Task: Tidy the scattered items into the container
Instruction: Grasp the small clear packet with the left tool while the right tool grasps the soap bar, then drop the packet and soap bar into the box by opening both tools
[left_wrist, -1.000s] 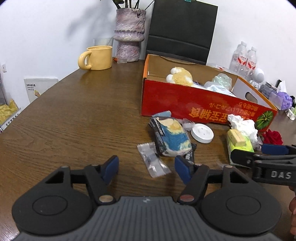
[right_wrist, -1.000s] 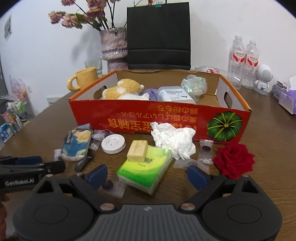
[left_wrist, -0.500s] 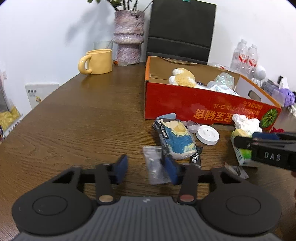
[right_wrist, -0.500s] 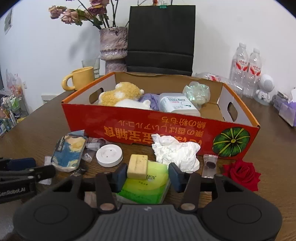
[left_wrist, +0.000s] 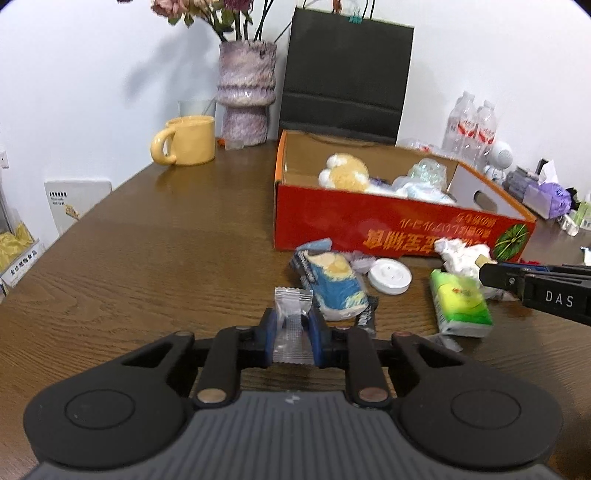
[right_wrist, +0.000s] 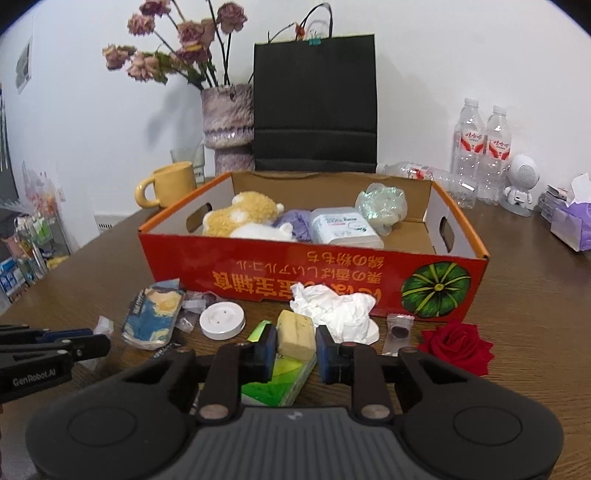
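The red cardboard box (left_wrist: 369, 221) holds a plush toy, a wipes pack and other items. My left gripper (left_wrist: 293, 332) has its jaws closing on a clear plastic sachet (left_wrist: 291, 306), which stands upright between the pads. The jaws of my right gripper (right_wrist: 295, 345) are closing on a yellow block (right_wrist: 295, 332), held just above the green tissue pack (right_wrist: 280, 376). In front of the box lie a blue-and-yellow packet (left_wrist: 332, 284), a white disc (left_wrist: 389, 275), a crumpled tissue (right_wrist: 332, 314), a small sachet (right_wrist: 397, 330) and a red rose (right_wrist: 458, 343).
A yellow mug (left_wrist: 188, 140), a purple vase (left_wrist: 245, 96) and a black paper bag (left_wrist: 347, 74) stand behind the box. Water bottles (right_wrist: 484, 147), a white figurine (right_wrist: 521, 184) and a purple tissue box (right_wrist: 572, 225) sit at the right. Bare wooden tabletop (left_wrist: 147, 258) spreads to the left.
Both grippers went from wide open to narrow: the left closed around the clear sachet, the right around the yellow block, which came up off the green pack.
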